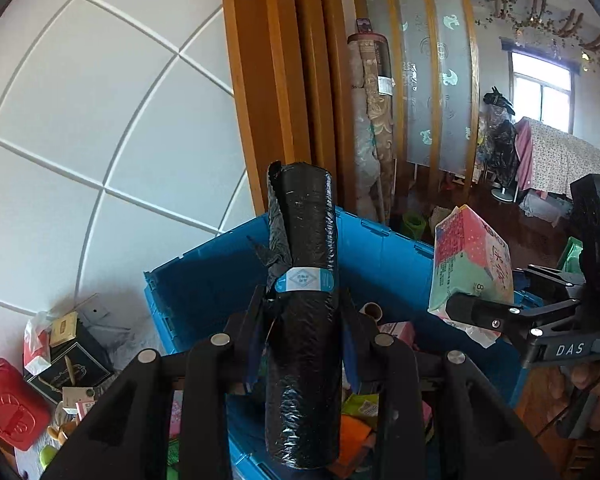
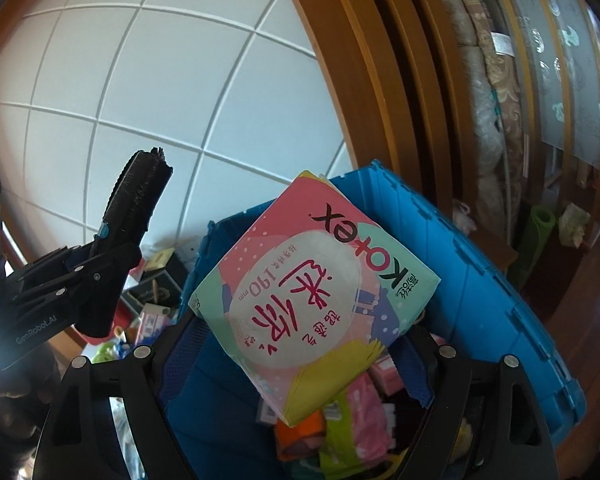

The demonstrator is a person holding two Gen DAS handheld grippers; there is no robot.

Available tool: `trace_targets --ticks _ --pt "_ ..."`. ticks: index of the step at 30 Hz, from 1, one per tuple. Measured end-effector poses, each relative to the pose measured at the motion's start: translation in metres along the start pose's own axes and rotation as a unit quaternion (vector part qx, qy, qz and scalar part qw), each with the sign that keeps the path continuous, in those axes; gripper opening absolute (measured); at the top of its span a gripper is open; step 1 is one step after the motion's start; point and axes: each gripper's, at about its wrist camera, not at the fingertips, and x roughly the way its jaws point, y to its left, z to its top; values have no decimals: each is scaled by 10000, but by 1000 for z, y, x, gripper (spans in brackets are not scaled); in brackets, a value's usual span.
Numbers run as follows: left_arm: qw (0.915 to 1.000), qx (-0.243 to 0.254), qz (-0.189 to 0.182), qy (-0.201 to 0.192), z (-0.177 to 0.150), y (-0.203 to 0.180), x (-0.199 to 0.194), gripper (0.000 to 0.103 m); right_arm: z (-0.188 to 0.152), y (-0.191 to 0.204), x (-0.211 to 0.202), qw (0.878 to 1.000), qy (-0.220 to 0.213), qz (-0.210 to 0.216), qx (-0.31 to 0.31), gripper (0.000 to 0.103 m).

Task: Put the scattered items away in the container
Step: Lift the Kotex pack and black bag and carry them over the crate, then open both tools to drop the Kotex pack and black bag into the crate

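Both pairs of jaws are gripping: the left gripper (image 1: 300, 312) pinches a black roll of bin bags (image 1: 302, 320) standing upright between narrow jaws, and the right gripper (image 2: 296, 344) clamps a pink-and-mint Kotex pack (image 2: 312, 292) in wide jaws. Each item hangs above the blue plastic crate (image 1: 384, 248), inside its rim. Packets already lie in the crate. More clutter, including a red case (image 1: 8, 408), lies outside the crate's left wall by the white panelled wall (image 1: 80, 120).
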Motion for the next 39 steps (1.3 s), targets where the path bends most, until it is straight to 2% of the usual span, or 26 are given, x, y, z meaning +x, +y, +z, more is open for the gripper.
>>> trace_targets --ticks 8,17,19,20,21,22,25,27,32,39 --pt "9998 100 -138 54 19 -17 30 32 2 -27 14 9997 98 -170 122 85" --pt "9998 89 -155 85 28 -21 43 32 4 -37 18 9994 148 -273 172 85" --pt "9999 14 -25 104 31 -18 45 32 4 -37 19 9993 143 -309 178 90" --pt "9998 -5 113 162 33 -16 48 49 4 -36 20 9993 158 -293 178 96" --pt "9993 -22 260 269 35 -14 51 70 4 -36 21 9993 174 -267 172 103" --pt "9988 -77 348 340 35 -10 52 103 4 -35 21 9993 160 -297 166 103" --pt "9956 -65 738 578 31 -2 52 102 2 -29 15 9996 119 -245 104 103" --pt "9938 -50 953 564 26 3 44 102 0 -26 12 9997 98 -211 107 103" --pt "9919 -189 1124 562 11 20 23 102 -6 -4 6 9999 133 -56 -14 103" --pt "9891 -545 1203 644 -27 55 -14 102 -15 49 4 9987 225 213 -395 103"
